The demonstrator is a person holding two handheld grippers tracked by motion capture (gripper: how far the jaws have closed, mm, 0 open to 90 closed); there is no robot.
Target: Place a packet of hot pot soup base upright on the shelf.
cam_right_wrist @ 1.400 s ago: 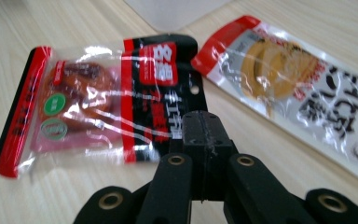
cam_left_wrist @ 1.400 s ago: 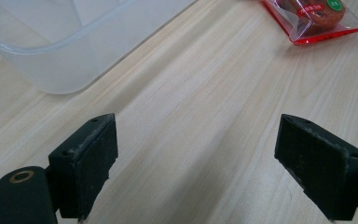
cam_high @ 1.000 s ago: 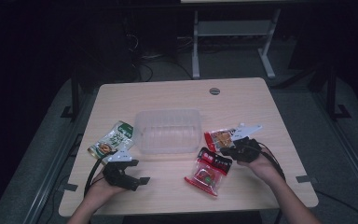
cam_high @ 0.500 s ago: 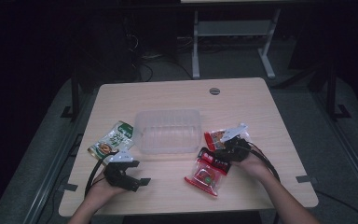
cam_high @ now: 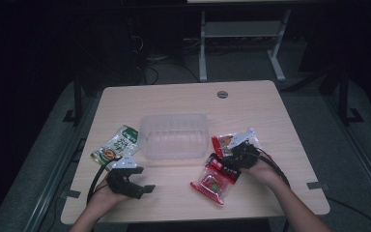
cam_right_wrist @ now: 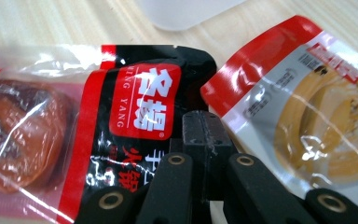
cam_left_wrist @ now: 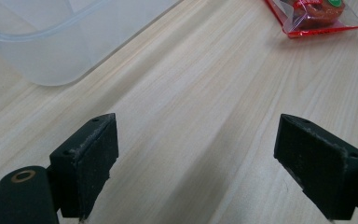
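While the right gripper (cam_right_wrist: 204, 140) sits with its jaws pressed together over the black-and-red snack packet (cam_right_wrist: 135, 116), the step in hand looks like a grasp of that packet's edge. The right gripper view shows the closed tips lying on the packet's lower black edge; whether film is actually caught between them I cannot tell. Landmark: clear plastic container (cam_high: 175, 135) at table centre. The packet (cam_high: 216, 178) lies just front-right of the container, flat on the table (cam_high: 174, 99), and the right gripper (cam_high: 239, 157) is at its far right end. Red-and-white noodle packet (cam_high: 224, 143) lies right of the container, touching the gripper's side. Next move, likely: lift and carry left-back to the container, needing a firm pinch. Left gripper (cam_high: 130, 182) rests front-left of the container, jaws spread, nothing between them. Green packet (cam_high: 117, 146) lies just left of the container.
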